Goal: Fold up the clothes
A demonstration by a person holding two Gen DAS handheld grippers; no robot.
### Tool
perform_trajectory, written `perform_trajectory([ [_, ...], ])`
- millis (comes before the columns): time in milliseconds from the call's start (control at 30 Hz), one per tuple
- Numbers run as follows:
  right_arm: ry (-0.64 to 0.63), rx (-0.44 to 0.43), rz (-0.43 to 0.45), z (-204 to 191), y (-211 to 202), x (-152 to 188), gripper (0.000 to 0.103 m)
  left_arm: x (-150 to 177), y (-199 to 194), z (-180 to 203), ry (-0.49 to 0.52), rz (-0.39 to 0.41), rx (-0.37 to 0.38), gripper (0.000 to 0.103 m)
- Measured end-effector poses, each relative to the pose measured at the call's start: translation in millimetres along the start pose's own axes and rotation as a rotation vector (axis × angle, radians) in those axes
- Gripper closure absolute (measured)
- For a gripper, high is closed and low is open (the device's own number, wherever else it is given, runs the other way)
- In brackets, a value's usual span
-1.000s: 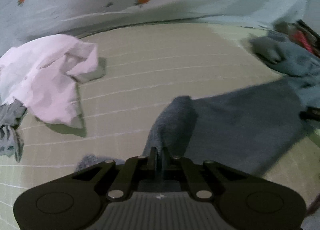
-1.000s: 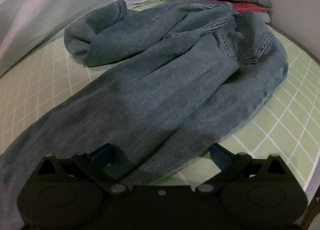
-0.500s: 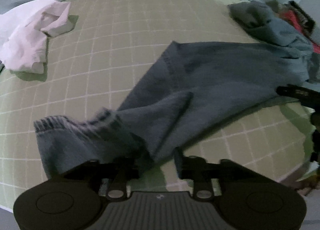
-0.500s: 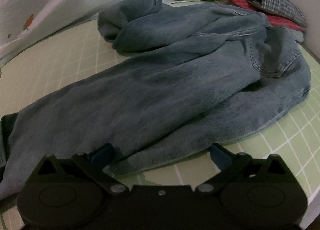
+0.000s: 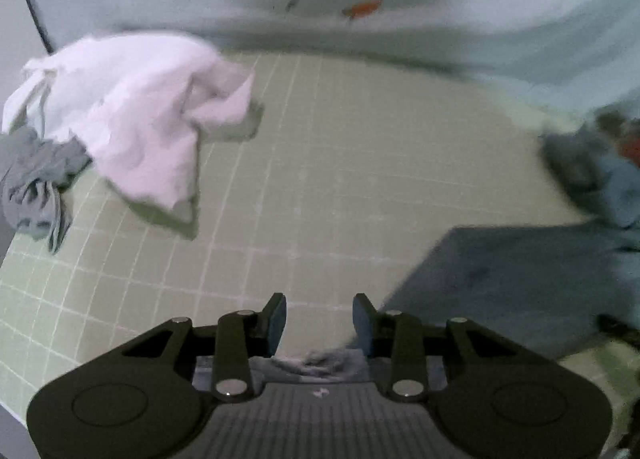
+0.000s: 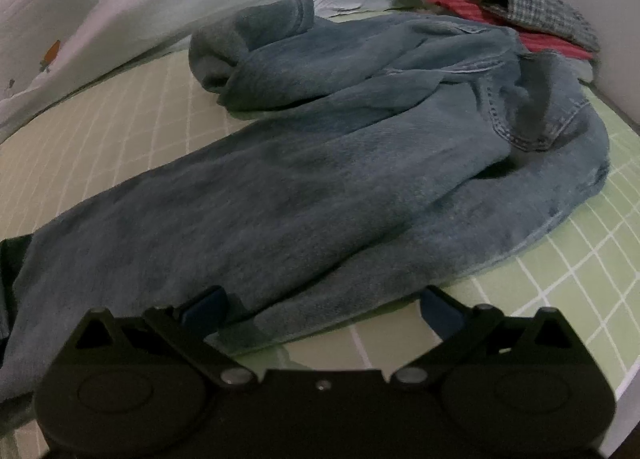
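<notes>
Both my grippers are hanging spread over the blue denim jeans (image 6: pixel 320 179) on the green grid-lined mat (image 5: pixel 320 179).

My left gripper (image 5: pixel 319 317) is gaping, gripping nothing; my right gripper (image 6: pixel 322 305) is spread wide, straddling the jeans' near edge, perhaps touching it.

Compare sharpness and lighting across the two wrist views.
Left wrist view: motion-smeared, the jeans and white garment soft-edged, dim light. Right wrist view: sharper, stitching on the jeans readable, still dim, fisheye bending the grid sheet.
</notes>
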State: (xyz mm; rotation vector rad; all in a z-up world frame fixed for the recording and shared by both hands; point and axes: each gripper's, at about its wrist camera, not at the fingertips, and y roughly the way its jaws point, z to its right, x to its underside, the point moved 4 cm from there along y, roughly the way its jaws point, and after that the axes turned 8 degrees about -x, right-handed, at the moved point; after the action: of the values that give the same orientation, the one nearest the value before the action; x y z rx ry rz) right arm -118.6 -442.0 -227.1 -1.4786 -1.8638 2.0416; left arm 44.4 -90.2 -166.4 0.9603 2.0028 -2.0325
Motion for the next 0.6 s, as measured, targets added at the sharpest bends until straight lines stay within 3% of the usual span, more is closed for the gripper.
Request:
perform_trajectory([
  [67,0.008,0.008,0.017,0,-1,3,0.000,6,17,-4,-0.005,-0.077,0.066,0.061],
  [133,0.019,0.019,0.032,-1,-3,5,0.000,16,26,-4,-0.001,-0.151,0.164,0.047],
  [167,0.027,0.026,0.036,-1,-3,6,0.000,23,29,-2,0.010,-0.183,0.200,0.034],
  [233,0.044,0.040,0.039,-2,-4,7,0.000,36,35,2,0.033,-0.247,0.272,0.031],
  [267,0.050,0.045,0.039,-3,-4,7,0.000,40,34,5,0.063,-0.233,0.249,0.031],
  [333,0.062,0.056,0.040,-4,-4,7,0.000,45,30,9,0.103,-0.203,0.219,0.034],
  [367,0.068,0.061,0.040,-5,-4,7,0.000,46,27,9,0.112,-0.188,0.213,0.040],
  [500,0.090,0.080,0.040,-6,-4,8,0.000,39,21,-9,0.077,-0.132,0.208,0.078],
  [600,0.102,0.090,0.041,-7,-4,8,0.000,28,8,-31,-0.006,-0.062,0.172,0.081],
])
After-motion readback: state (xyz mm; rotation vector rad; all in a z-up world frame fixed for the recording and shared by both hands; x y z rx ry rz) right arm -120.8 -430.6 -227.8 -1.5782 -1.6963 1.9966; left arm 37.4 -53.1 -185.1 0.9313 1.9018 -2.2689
